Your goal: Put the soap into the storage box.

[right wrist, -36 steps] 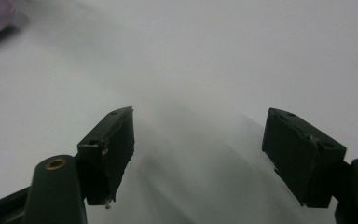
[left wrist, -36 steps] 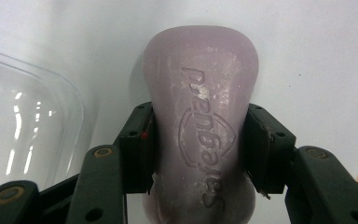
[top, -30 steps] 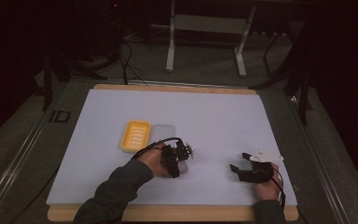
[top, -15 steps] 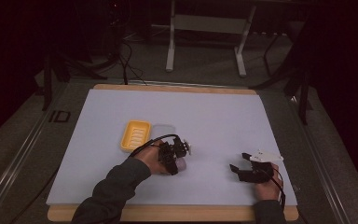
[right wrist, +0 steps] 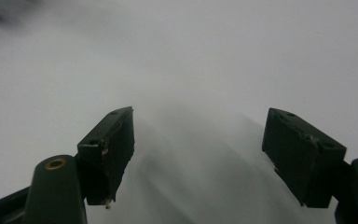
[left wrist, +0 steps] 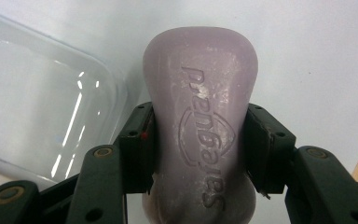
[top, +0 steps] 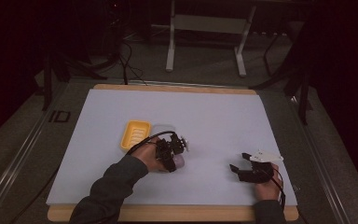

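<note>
While the left gripper (left wrist: 199, 140) was clamped on the pale purple soap bar (left wrist: 200, 116), both pads pressed against the bar's narrow waist, embossed lettering facing the camera. In the high view the left gripper (top: 170, 154) sat over the white mat (top: 214, 116), just beside the clear plastic lid (top: 164, 129), with the yellow soap tray (top: 135, 134) next to that lid. Lid (left wrist: 37, 112) was visible just left of the bar. Right gripper (top: 242, 169) rested low over the mat, well apart; its jaws stood wide, nothing between them.
</note>
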